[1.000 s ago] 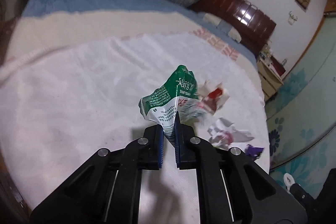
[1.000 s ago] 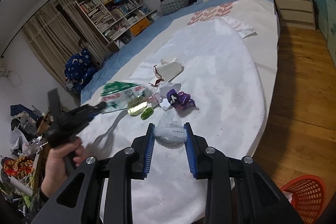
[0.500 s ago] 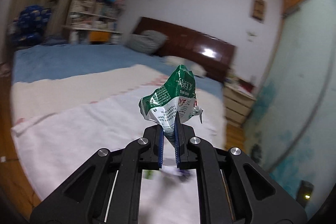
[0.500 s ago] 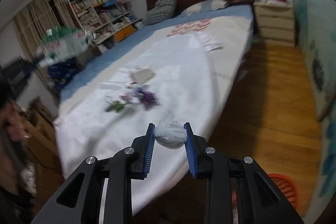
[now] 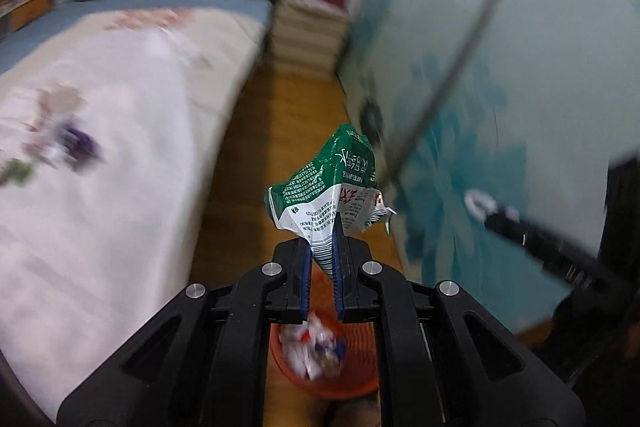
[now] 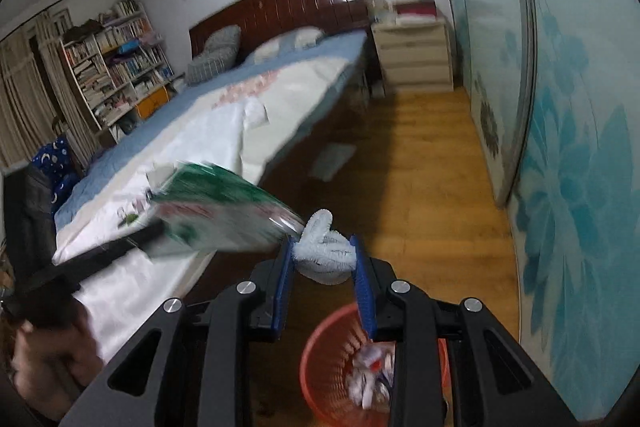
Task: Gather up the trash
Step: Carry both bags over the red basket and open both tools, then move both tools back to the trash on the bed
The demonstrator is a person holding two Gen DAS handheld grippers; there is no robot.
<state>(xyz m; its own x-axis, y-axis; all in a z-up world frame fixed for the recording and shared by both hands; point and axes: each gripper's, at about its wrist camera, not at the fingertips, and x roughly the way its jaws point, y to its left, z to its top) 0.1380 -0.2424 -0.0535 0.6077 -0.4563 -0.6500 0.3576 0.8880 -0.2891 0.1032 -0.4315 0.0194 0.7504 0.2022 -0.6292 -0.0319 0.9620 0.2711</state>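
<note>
Left gripper (image 5: 323, 259) pinching green-and-white snack wrapper (image 5: 328, 183), right gripper (image 6: 325, 259) clamping pale-blue fluffy wad (image 6: 325, 255); swung from bed (image 6: 224, 131) to above near orange wastebasket (image 6: 320, 359), ready to drop.

I'm in a home bedroom, lived-in; big bed (image 6: 256, 115) with blue sheet and white cover, dark wood headboard (image 6: 288, 7), pillows (image 6: 216, 45), crammed bookshelf (image 6: 116, 63), bedside drawer unit (image 6: 414, 55), wood floor (image 6: 432, 179), sliding doors with teal flowers (image 6: 576, 163), curtains (image 6: 20, 99)

Crumpled green-white wrapper (image 5: 326, 193) upright in claw, pale blue wad (image 6: 325, 254) pinched, orange basket (image 6: 320, 367) holding scraps
</note>
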